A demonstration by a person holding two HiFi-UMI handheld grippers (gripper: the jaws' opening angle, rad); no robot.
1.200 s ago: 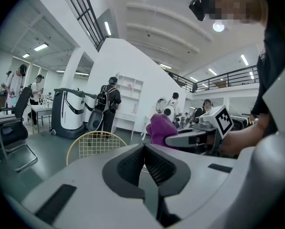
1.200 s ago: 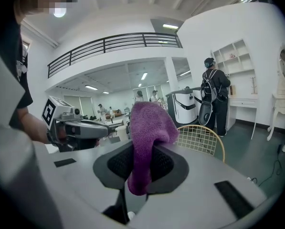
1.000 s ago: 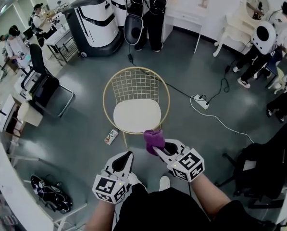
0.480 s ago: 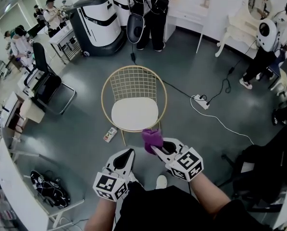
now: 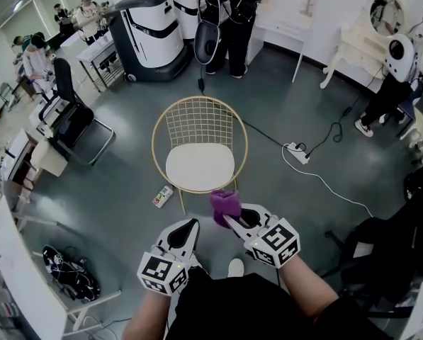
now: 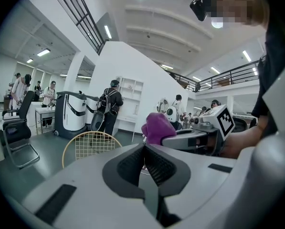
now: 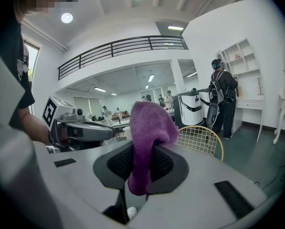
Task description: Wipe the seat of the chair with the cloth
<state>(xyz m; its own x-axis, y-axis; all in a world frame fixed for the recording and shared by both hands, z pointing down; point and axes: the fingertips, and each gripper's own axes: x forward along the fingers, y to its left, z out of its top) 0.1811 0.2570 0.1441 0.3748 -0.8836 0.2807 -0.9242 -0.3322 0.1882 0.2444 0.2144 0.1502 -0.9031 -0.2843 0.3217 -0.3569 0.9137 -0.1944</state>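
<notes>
The right gripper [image 7: 141, 162] has its jaws clenched on a purple cloth [image 7: 151, 125]. The cloth is pinched partway along, so it bunches in a rounded lump above the jaws and one end hangs down between them. The left gripper [image 6: 143, 148] has its jaws pressed together with nothing between them. Both are held in the air in front of the person. The left jaws are just to the left of the right ones and a little nearer the body, clear of the cloth.

The chair [image 5: 200, 127] stands on the grey floor [image 5: 126, 183] ahead of both pairs of jaws. It has a gold wire frame with a round mesh back and a white seat [image 5: 200, 167]. The cloth is held short of the seat, near the front rim of the frame, and is not resting on it.

A small box [image 5: 163, 197] lies on the floor ahead and to the left of the left jaws, beside the chair's front leg. A power strip [image 5: 295, 150] with trailing cables lies ahead and to the right of the right jaws. Beyond the chair stands a big white and black machine [image 5: 151, 30] with people near it. A black office chair [image 5: 69, 119] is far off to the left.
</notes>
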